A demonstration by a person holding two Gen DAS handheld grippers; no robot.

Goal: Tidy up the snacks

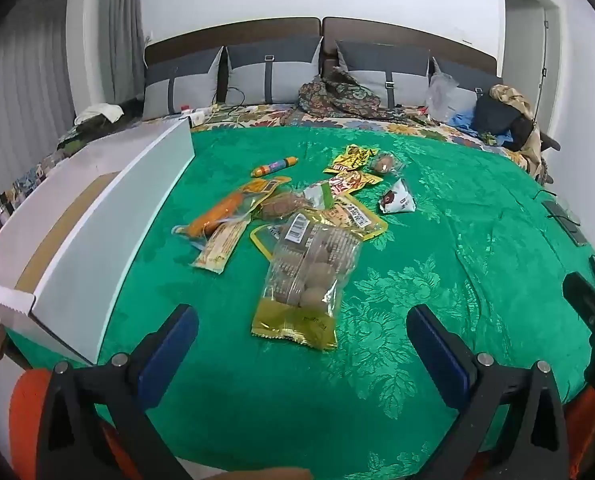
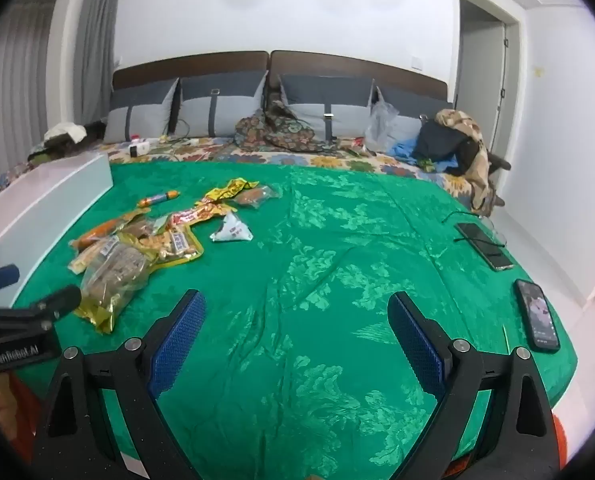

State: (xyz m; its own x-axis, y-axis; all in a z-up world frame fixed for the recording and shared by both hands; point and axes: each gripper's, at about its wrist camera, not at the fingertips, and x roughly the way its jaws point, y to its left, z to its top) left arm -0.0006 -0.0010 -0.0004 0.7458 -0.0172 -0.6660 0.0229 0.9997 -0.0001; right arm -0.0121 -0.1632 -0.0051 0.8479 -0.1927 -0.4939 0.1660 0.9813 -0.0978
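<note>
Both grippers, left gripper [image 1: 302, 344] and right gripper [image 2: 296, 336], released above snacks [image 1: 297, 216], white box [image 1: 97, 216] beside.

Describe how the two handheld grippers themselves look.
Both match: the left gripper and right gripper have black angular frames with silver pivot bolts, and each finger carries a ribbed blue pad. Orange shows behind the frames. The left one's side bears white lettering, seen from the right wrist.

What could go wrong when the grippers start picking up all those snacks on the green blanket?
The snack packets overlap, so closing on the clear bag of round snacks might drag the yellow packet under it. The phone lies near the blanket's edge; the open right gripper could knock it off. Soft bedding may bunch up between the fingers.
</note>
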